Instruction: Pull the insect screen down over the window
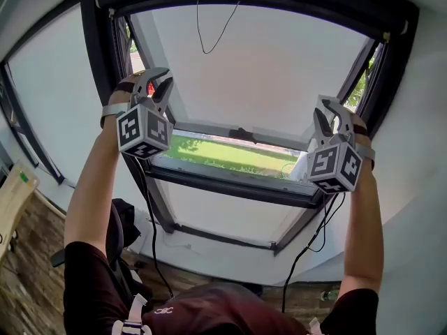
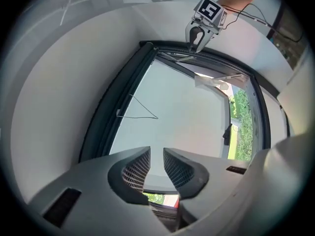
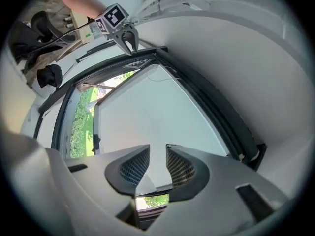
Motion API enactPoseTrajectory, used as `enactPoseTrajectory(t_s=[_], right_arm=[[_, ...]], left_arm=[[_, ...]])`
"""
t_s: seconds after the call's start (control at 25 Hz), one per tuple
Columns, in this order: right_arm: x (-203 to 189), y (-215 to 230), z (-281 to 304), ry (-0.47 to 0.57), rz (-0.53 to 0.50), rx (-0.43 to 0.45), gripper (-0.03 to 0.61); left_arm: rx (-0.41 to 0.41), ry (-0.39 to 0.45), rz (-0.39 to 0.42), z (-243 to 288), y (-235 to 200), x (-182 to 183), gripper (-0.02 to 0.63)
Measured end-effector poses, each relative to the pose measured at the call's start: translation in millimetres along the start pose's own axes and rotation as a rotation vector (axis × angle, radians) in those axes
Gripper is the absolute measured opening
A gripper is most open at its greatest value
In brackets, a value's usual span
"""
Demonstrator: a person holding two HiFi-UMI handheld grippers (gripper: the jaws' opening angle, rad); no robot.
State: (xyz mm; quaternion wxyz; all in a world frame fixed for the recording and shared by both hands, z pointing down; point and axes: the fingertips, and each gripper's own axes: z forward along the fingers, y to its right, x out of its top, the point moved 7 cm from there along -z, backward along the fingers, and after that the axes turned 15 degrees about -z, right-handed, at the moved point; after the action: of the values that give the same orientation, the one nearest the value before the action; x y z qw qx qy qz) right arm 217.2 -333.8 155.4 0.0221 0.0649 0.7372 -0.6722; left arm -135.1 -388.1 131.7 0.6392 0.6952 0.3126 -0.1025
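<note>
Gaping slightly, left hand-held gripper [image 2: 156, 154] and right hand-held gripper [image 3: 158, 152] hold nothing.

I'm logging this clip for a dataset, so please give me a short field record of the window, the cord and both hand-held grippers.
window: dark-framed roof window, its sash tilted open at the bottom
outside: grass shows through the gap
cord: thin dark loop hanging from the top of the frame
left hand-held gripper: raised at the window's left side, jaws apart, nothing between them
right hand-held gripper: raised at the window's right side, jaws apart, nothing between them
insect screen: cannot tell where it sits
</note>
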Motion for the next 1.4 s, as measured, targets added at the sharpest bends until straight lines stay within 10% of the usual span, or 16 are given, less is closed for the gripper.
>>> enactPoseTrajectory(t_s=[0.28,0.76,1.4], right_arm=[[-2,67,3,-0.046,-0.058,-0.030,0.118],[-17,135,26,-0.145,-0.171,-0.092,0.144],[-31,181,54,-0.256,-0.264,-0.113,0.164]], left_arm=[[-0.035,-0.077,0.063,28,-40,-1,0.199],[0.017,-0.088,0.192,56,-89,25,0.199],[0.073,-0.139,0.173,108,-136,29,0.198]])
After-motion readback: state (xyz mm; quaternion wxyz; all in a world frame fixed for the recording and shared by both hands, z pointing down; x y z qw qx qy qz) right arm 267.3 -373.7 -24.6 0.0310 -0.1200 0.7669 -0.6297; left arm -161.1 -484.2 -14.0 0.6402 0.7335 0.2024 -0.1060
